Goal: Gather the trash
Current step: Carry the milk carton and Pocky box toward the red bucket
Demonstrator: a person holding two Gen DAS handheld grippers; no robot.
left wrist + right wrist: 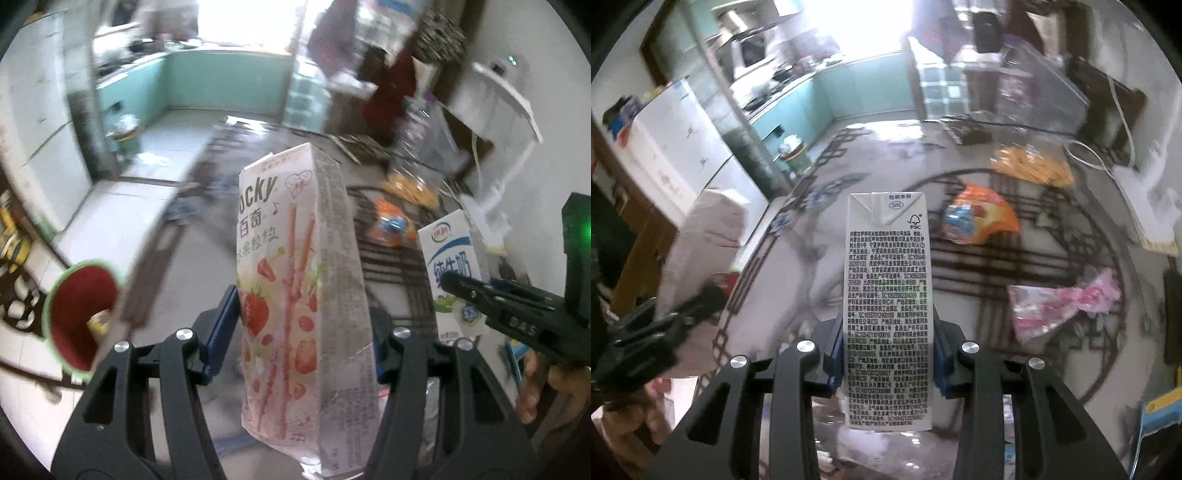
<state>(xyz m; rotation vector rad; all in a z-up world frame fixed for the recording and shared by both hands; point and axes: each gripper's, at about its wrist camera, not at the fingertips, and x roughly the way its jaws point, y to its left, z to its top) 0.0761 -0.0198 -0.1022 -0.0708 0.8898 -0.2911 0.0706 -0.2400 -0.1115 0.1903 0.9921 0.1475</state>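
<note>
- Carrying two pieces of trash at once is the step in hand: each gripper has a box lifted above the floor.
- The left gripper [304, 332] has its blue fingers [221, 332] clamped on the lower part of a pink Pocky box [295, 288], which stands nearly upright between them with its top away from the camera.
- The right gripper [886, 354] has its fingers [831, 350] pressed on the two sides of a white milk carton [886, 295], held upright with the printed side to the camera. The left wrist view shows the same carton at its right edge, with the right gripper on it.
- A red bin with a green rim [79, 314] is low at the left of the left wrist view, with its opening turned to the camera and something yellowish inside. I judge this to be the place for the trash.
- More trash lies on the patterned floor [849, 177]: an orange wrapper [982, 218], a pink wrapper [1063, 302] and a yellow packet [1030, 166], all well apart from the bin.
- The next move, in my judgement, calls for bringing the Pocky box over the bin's opening and then spreading the fingers so it drops inside; the carton should follow.
- The bin mouth looks narrow for a tall box, so the box should go in end first.
</note>
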